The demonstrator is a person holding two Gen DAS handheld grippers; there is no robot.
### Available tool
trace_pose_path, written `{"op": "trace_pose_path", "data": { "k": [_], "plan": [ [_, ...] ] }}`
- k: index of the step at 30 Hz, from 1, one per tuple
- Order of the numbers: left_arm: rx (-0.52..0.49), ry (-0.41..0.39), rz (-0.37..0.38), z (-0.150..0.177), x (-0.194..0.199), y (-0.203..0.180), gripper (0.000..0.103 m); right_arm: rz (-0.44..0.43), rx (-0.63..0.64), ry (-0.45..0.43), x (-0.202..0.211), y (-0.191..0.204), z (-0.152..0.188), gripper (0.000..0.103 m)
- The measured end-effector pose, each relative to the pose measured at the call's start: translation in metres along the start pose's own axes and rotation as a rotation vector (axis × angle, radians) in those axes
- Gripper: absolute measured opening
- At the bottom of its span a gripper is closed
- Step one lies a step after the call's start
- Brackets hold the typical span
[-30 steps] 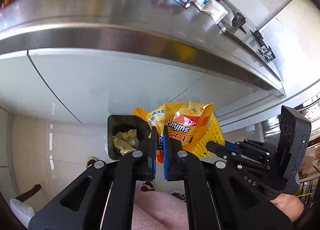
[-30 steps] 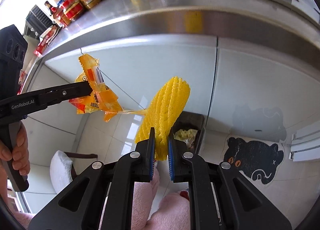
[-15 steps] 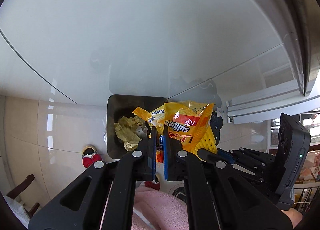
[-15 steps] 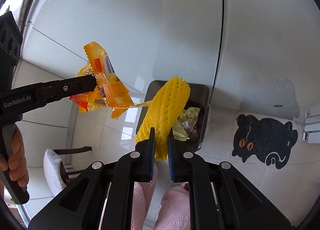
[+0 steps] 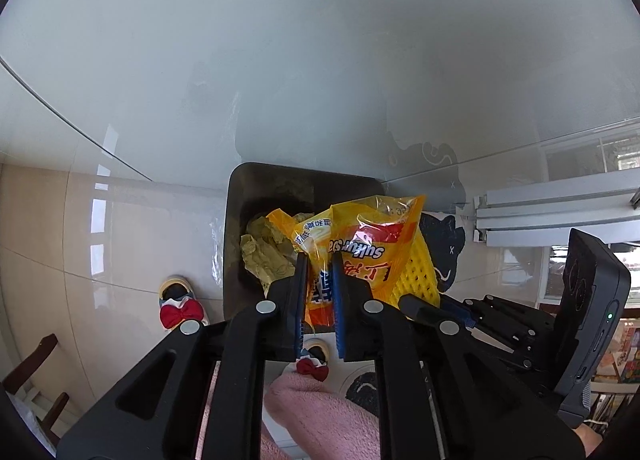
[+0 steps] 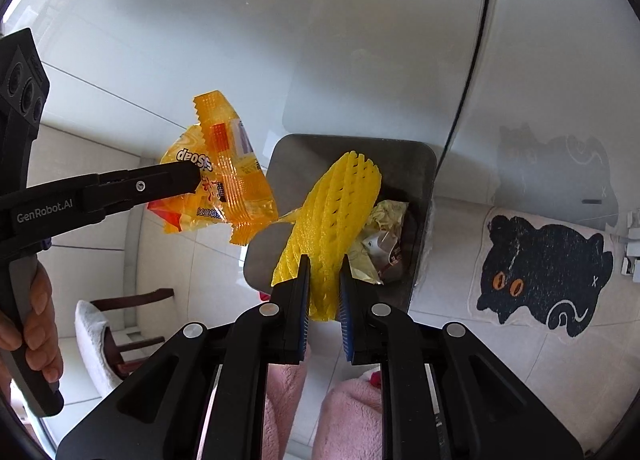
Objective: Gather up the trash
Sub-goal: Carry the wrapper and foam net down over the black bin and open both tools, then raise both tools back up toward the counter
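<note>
Wrapper (image 5: 360, 256) above bin rim (image 5: 236, 196)

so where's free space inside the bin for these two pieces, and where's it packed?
Bare: the trash bin's far end by the white cabinet, and its left inner wall. Crowded: the near right corner, filled with crumpled wrappers. The foam net hangs above the middle; the soap wrapper is left of the rim.

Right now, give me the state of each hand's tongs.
Left tongs: opening, soap wrapper between them.
Right tongs: opening, yellow foam net between them.
</note>
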State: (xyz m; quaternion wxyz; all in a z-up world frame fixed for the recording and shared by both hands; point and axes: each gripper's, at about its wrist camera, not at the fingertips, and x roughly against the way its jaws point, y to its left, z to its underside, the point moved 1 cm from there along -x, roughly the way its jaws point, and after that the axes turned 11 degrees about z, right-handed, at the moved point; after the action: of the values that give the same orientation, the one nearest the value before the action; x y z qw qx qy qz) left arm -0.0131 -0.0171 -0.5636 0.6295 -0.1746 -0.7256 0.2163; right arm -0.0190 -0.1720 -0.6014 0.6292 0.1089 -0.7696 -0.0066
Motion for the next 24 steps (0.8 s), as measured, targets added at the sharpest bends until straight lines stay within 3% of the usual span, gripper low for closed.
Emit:
{"op": "trace_pose_path", "data": {
  "k": [3, 5, 9, 12, 14, 19, 24],
  "plan": [
    [0.007, 0.004, 0.006, -0.004, -0.004, 0.002, 0.019, 0.022, 0.004, 0.005, -0.003, 0.002, -0.001, 0.025],
    [0.003, 0.001, 0.006, -0.006, -0.004, 0.0, 0.024, 0.027, 0.003, -0.001, -0.005, 0.001, -0.002, 0.048],
    [0.0, -0.006, 0.002, -0.009, 0.0, -0.005, 0.038, 0.031, 0.008, -0.006, -0.003, 0.0, -0.003, 0.068],
    [0.005, -0.008, 0.001, -0.009, 0.003, -0.006, 0.054, 0.034, 0.008, -0.016, 0.001, 0.0, -0.004, 0.084],
    [0.015, -0.012, 0.0, -0.01, 0.007, -0.008, 0.071, 0.046, 0.009, -0.023, 0.006, 0.0, -0.004, 0.095],
    [0.021, -0.028, 0.007, -0.009, 0.026, -0.017, 0.095, 0.047, 0.016, -0.019, 0.025, 0.001, -0.001, 0.1],
    [0.008, -0.054, 0.006, -0.002, 0.06, -0.036, 0.095, 0.045, 0.018, -0.03, 0.057, 0.001, 0.003, 0.1]
  ]
}}
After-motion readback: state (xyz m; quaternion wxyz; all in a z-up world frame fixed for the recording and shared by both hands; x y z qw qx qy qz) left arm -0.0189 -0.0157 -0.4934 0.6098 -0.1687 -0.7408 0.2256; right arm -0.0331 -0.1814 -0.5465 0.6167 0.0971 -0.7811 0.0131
